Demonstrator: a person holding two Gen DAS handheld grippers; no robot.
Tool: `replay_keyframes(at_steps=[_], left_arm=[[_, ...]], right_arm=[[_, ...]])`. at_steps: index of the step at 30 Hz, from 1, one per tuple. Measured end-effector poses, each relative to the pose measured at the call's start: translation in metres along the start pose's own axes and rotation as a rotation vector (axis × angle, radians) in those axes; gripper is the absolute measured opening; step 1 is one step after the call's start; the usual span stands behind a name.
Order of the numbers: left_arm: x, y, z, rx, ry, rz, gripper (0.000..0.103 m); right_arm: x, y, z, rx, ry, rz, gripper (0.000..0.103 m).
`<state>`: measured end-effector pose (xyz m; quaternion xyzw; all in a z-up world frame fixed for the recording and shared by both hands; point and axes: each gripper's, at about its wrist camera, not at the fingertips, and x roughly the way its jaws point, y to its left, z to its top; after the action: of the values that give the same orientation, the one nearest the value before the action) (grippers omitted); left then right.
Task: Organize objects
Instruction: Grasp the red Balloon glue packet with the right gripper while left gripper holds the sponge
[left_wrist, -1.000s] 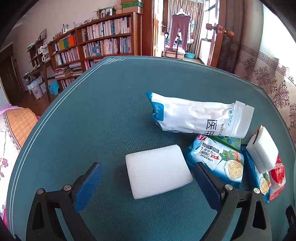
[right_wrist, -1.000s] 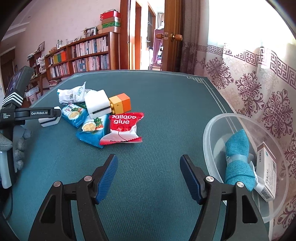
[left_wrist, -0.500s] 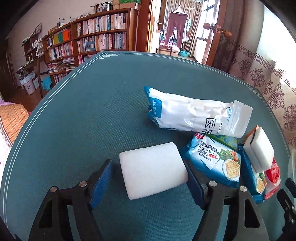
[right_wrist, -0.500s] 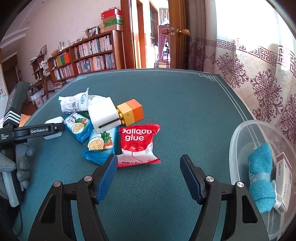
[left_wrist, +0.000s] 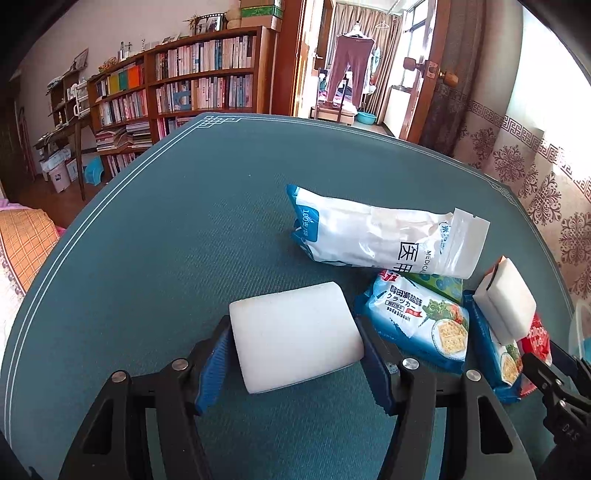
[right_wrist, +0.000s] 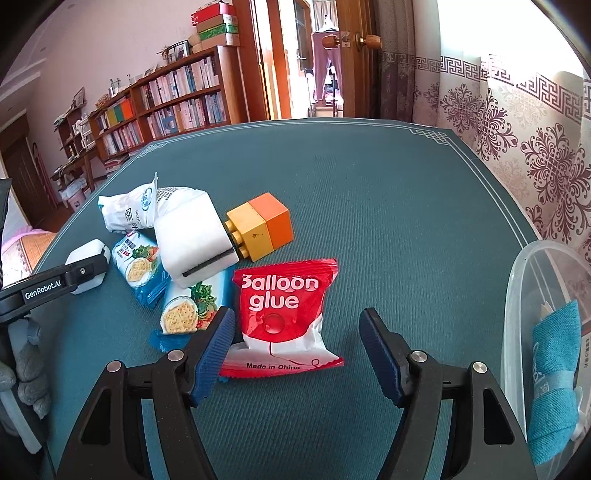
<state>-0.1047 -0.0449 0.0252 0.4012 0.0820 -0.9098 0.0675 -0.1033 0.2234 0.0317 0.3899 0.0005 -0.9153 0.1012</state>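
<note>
Left gripper (left_wrist: 295, 354) is clamped on the white sponge block (left_wrist: 293, 339), both pads touching its sides. Right gripper (right_wrist: 295, 343) stands wide apart, holding nothing (red glue packet (right_wrist: 282, 314) lies between its fingers). Clear bin (right_wrist: 517, 295) sits to its right.

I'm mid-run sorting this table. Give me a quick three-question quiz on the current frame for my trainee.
1. True or false: the left gripper has its pads against the white sponge.
2. Which packet lies between the fingers of the right gripper? A) cracker packet B) balloon glue packet C) medical bag
3. Fill in: the blue towel lies inside the clear plastic ____.

Key: 1 true; 2 B; 3 tub.
</note>
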Motion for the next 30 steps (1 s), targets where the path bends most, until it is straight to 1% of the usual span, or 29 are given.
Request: replay_keyframes(at_steps=[5,8,11,19,30], left_arm=[[-0.001,-0.004,-0.001,0.012,-0.006,-0.009,0.067],[0.000,-0.004,-0.001,0.011,-0.003,-0.012,0.067],[0.000,-0.003,-0.001,0.009,0.000,-0.014,0.067],[-0.003,-0.008,-0.003,0.021,-0.007,-0.027,0.067],[-0.011,-0.016,-0.003,0.035,-0.025,-0.049,0.067]], right_arm=[[0.006,-0.002,0.002,0.006,0.023,0.000,0.071],[0.008,0.000,0.003,-0.007,0.025,-0.007,0.067],[0.007,0.000,0.002,-0.009,0.022,-0.008,0.059],[0.003,-0.002,0.001,0.003,0.010,0.015,0.051],[-0.021,-0.004,-0.009,0.015,-0.032,0.025,0.050]])
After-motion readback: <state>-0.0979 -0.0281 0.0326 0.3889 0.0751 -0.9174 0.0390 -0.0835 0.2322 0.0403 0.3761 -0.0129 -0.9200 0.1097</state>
